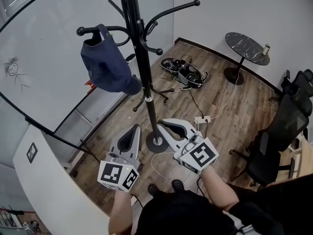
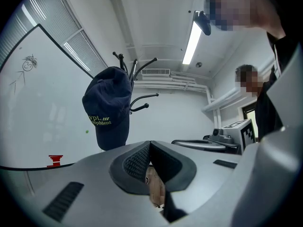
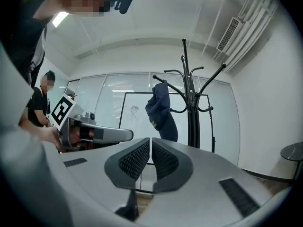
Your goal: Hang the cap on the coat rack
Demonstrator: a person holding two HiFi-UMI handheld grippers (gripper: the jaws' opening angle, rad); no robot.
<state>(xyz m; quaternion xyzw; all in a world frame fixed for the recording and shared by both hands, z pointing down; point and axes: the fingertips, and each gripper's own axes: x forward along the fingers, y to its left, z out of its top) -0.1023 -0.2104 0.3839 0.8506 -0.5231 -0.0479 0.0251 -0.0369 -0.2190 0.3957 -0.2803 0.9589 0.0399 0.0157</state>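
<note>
A navy cap hangs from a hook on the left side of the black coat rack. It is also visible in the left gripper view and the right gripper view, above and beyond the jaws. My left gripper is held low, left of the rack's pole, shut with nothing between its pads. My right gripper is just right of the pole, also shut and empty. Both grippers are well below the cap and do not touch it.
The rack's round base stands on the wood floor between the grippers. A cable tangle and a power strip lie behind it. A round dark side table and a black office chair are at right. A whiteboard wall is at left.
</note>
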